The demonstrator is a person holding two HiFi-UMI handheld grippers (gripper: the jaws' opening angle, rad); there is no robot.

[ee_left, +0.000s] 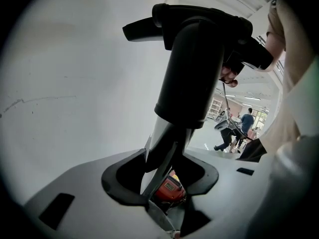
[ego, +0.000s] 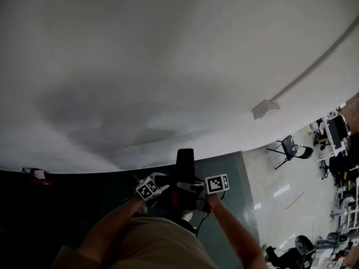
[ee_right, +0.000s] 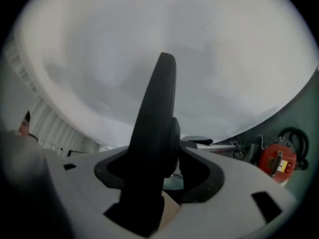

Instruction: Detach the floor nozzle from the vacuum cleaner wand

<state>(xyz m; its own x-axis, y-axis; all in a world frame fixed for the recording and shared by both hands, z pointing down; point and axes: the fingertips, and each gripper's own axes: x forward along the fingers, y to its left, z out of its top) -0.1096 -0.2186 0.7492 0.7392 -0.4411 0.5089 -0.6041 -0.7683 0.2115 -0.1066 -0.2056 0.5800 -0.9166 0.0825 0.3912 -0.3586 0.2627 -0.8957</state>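
Observation:
In the head view the black floor nozzle [ego: 185, 162] stands upright in front of the person, between both grippers. My left gripper [ego: 157, 188] is at its left and my right gripper [ego: 203, 187] at its right. The left gripper view shows the nozzle [ee_left: 199, 26] on top of a black collar, with the silver wand [ee_left: 158, 133] below it. My left gripper [ee_left: 162, 176] is shut on that wand. In the right gripper view the nozzle [ee_right: 157, 123] passes edge-on between the jaws of my right gripper [ee_right: 159, 176], with a gap showing beside it.
A red vacuum body [ee_right: 276, 161] with a black hose lies on the dark floor; it also shows under the wand [ee_left: 169, 188]. A large white wall [ego: 168, 66] fills the front. A chair [ego: 291, 147] and desks stand at the right. People [ee_left: 244, 126] are far behind.

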